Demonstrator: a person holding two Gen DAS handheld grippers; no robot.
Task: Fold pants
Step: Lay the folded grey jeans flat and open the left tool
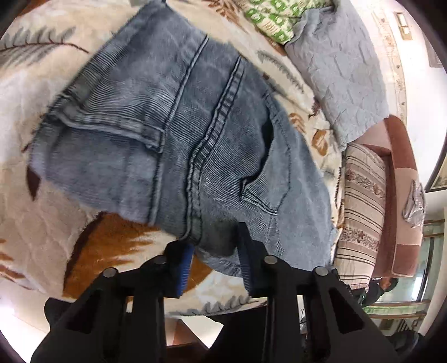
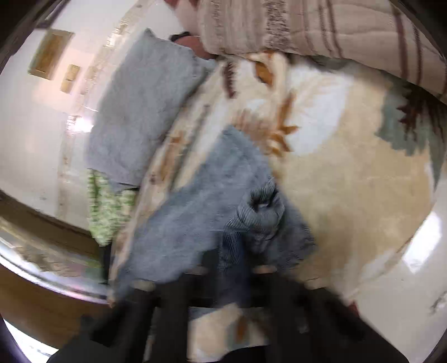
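Blue-grey denim pants (image 1: 173,131) lie folded on a cream blanket with a leaf print (image 1: 56,223); a back pocket and thick seams face up. In the left wrist view my left gripper (image 1: 212,240) is at the near edge of the pants, and its blue-padded fingers (image 1: 184,268) are closed on a thick fold of denim. The right wrist view is blurred. There the pants (image 2: 212,195) run away from me, and my right gripper (image 2: 232,259) is shut on a bunched strip of the denim that rises between its dark fingers.
At the far side of the bed lie a grey pillow (image 1: 335,78) and a green-and-white patterned pillow (image 1: 276,16). A striped folded quilt (image 1: 360,206) leans on a brown headboard (image 1: 399,167) to the right. The bed's edge and pale floor (image 2: 419,251) are close by.
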